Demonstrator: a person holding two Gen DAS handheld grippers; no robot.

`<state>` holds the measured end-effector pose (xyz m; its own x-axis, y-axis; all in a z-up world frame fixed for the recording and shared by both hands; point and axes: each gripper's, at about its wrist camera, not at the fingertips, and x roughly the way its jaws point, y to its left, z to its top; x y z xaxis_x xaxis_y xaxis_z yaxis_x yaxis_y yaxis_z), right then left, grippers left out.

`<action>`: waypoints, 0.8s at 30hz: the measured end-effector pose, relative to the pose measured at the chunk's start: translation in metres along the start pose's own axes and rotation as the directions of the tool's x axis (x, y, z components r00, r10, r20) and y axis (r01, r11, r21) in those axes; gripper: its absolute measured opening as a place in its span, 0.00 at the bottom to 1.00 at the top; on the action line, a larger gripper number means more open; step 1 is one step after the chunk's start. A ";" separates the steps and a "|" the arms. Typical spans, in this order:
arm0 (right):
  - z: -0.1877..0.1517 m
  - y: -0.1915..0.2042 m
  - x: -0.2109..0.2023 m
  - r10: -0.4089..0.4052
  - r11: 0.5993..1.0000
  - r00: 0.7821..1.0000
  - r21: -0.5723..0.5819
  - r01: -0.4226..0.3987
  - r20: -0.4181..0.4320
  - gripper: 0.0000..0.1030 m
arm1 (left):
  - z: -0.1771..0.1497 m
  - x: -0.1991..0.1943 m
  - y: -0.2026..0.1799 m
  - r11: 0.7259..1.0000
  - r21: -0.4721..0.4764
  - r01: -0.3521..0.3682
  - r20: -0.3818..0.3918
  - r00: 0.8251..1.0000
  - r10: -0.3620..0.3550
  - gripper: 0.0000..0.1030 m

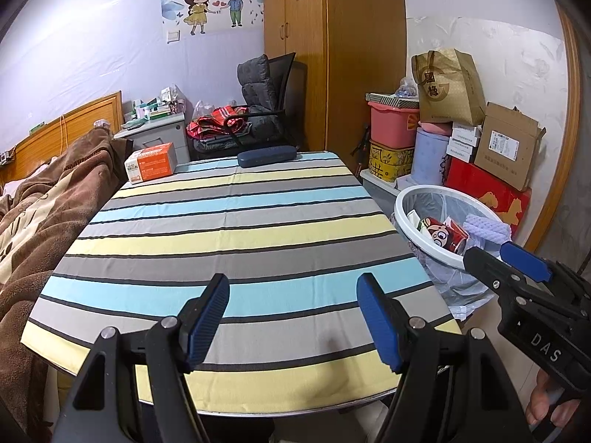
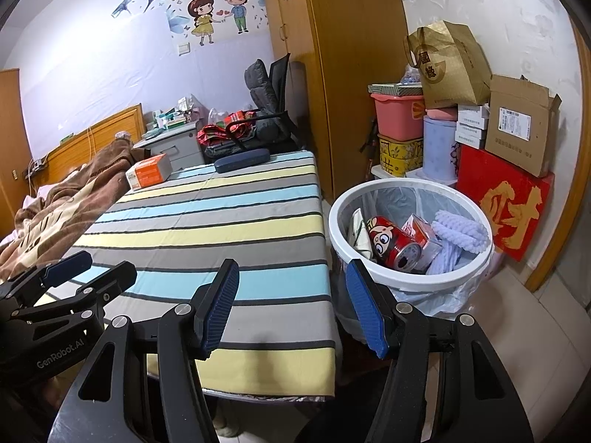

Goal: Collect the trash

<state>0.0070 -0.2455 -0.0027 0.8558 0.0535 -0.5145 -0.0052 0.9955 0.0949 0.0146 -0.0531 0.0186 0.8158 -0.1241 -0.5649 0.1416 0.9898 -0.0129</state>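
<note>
A white trash bin [image 2: 336,236] lined with a clear bag stands on the floor right of the table. Inside it lie a red cartoon can [image 2: 391,243], a red carton [image 2: 421,232], a pale purple knitted thing [image 2: 458,232] and a paper scrap. The same bin [image 1: 402,221] shows at the right of the left wrist view. My left gripper [image 1: 291,295] hovers open over the striped tablecloth near the front edge, holding nothing. My right gripper [image 2: 291,288] is open and empty over the table's right front corner, beside the bin. Each gripper shows at the edge of the other's view.
On the table's [image 1: 221,229] far end sit an orange-white box [image 1: 151,162] and a dark blue case [image 1: 266,155]. A brown blanket [image 1: 44,199] lies on the bed at left. Boxes [image 2: 517,125] and tubs are stacked against the right wall. A chair [image 1: 266,99] stands behind the table.
</note>
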 end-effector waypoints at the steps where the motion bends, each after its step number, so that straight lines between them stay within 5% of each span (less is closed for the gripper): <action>1: 0.000 0.000 0.000 0.000 1.000 1.000 0.000 0.000 0.000 0.60 | -0.001 0.000 -0.001 1.000 0.001 0.000 0.000 1.000 0.000 0.71; 24: 0.001 0.001 -0.002 -0.001 1.000 1.000 0.000 0.001 0.001 0.60 | -0.002 -0.002 0.000 1.000 -0.002 -0.001 0.003 1.000 0.001 0.71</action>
<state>0.0058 -0.2450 -0.0005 0.8565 0.0528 -0.5134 -0.0048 0.9955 0.0942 0.0118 -0.0524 0.0176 0.8175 -0.1229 -0.5626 0.1392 0.9902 -0.0141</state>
